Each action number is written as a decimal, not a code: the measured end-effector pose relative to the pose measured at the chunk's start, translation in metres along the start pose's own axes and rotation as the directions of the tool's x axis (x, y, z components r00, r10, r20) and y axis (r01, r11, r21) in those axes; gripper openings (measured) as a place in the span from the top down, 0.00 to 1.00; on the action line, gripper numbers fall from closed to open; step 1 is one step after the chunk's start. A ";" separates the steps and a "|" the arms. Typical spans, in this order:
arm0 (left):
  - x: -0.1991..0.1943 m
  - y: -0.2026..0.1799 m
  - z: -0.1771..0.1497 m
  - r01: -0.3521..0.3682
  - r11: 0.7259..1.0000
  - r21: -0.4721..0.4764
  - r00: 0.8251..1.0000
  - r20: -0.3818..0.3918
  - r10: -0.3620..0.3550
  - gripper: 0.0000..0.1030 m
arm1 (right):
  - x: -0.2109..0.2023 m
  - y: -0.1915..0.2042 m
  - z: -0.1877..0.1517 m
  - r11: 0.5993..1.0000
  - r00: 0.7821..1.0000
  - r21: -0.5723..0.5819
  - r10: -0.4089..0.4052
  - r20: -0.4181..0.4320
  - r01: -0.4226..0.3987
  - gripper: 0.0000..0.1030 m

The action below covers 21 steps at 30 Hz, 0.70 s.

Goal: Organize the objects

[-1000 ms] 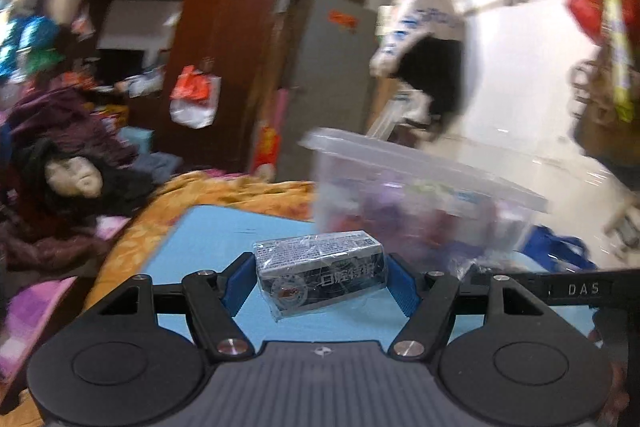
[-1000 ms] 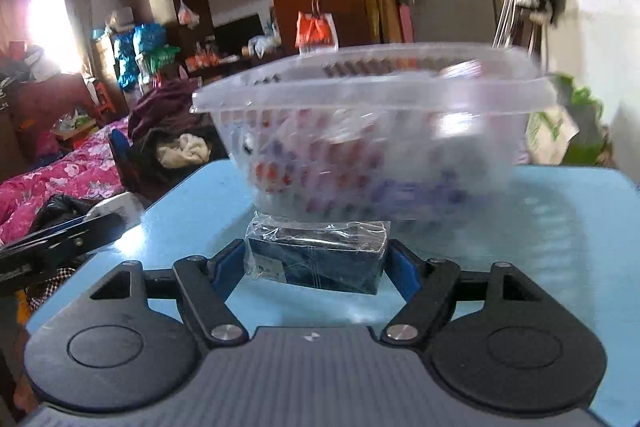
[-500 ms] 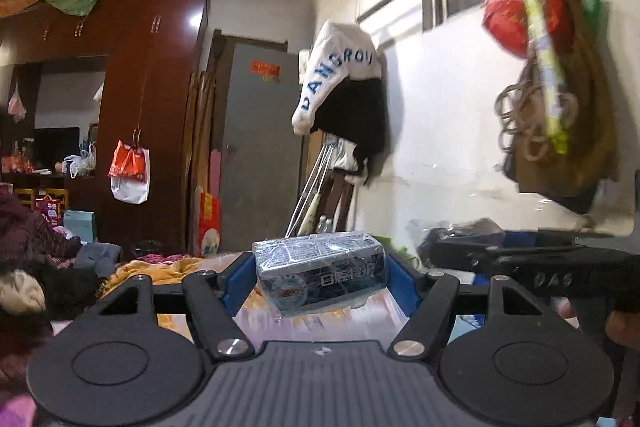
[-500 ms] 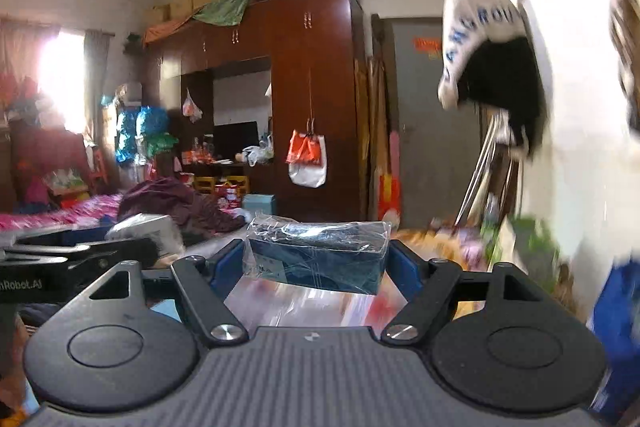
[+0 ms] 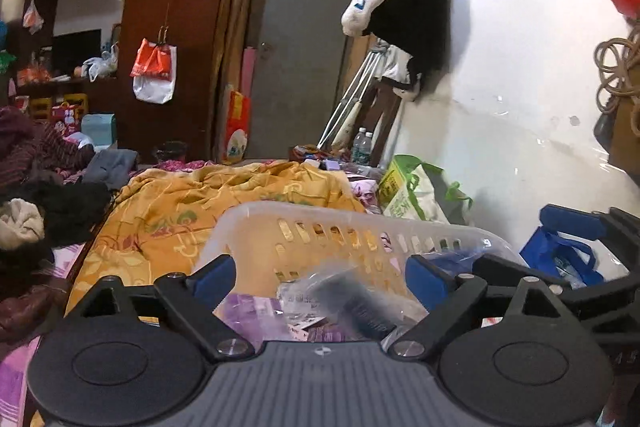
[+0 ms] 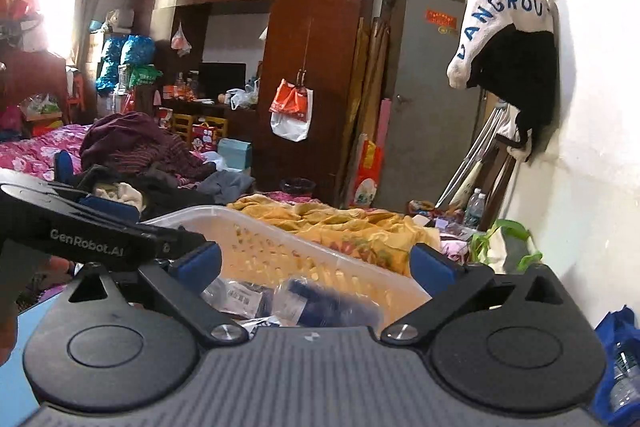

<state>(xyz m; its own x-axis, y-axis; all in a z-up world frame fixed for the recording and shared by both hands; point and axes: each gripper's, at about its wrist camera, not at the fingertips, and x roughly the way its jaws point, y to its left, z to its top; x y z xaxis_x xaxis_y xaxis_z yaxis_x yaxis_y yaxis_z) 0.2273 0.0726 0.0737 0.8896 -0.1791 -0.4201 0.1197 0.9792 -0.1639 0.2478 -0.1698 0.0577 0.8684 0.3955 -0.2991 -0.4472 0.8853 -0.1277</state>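
A clear perforated plastic basket sits just below both grippers and holds several wrapped packets. My left gripper hangs over it with its jaws opening and the pads apart. A blurred wrapped packet is loose below them, inside the basket. My right gripper is over the same basket, jaws also opening. A blurred blue wrapped packet lies free beneath it. Each gripper shows at the edge of the other's view, the right gripper at the right edge, the left gripper at the left edge.
A yellow blanket lies behind the basket. A green-and-white bag and a blue bag stand by the white wall on the right. Piled clothes cover the bed at left. A dark wardrobe and grey door stand at the back.
Both grippers rose above the basket and opened. The packets they gripped have dropped out from between the pads into the basket.
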 end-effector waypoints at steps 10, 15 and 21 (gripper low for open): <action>-0.028 -0.022 -0.007 -0.012 0.997 0.076 0.999 0.047 0.008 0.02 | -0.029 -0.028 -0.009 0.991 1.000 0.135 0.017 -0.013 -0.015 0.00; -0.034 -0.026 -0.007 -0.014 0.998 0.063 0.999 0.050 0.010 0.02 | -0.036 -0.033 -0.012 0.994 0.997 0.105 -0.031 -0.069 0.038 0.00; -0.041 -0.033 -0.011 -0.027 0.996 0.090 0.998 0.055 0.022 0.02 | -0.049 -0.041 -0.020 0.992 0.998 0.118 -0.035 -0.061 0.042 0.00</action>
<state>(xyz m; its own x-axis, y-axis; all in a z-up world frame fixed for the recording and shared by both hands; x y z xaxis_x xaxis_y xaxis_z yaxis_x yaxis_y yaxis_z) 0.1823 0.0470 0.0860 0.9150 -0.1524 -0.3735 0.1355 0.9882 -0.0713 0.2194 -0.2300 0.0591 0.8688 0.3485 -0.3518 -0.3817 0.9239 -0.0275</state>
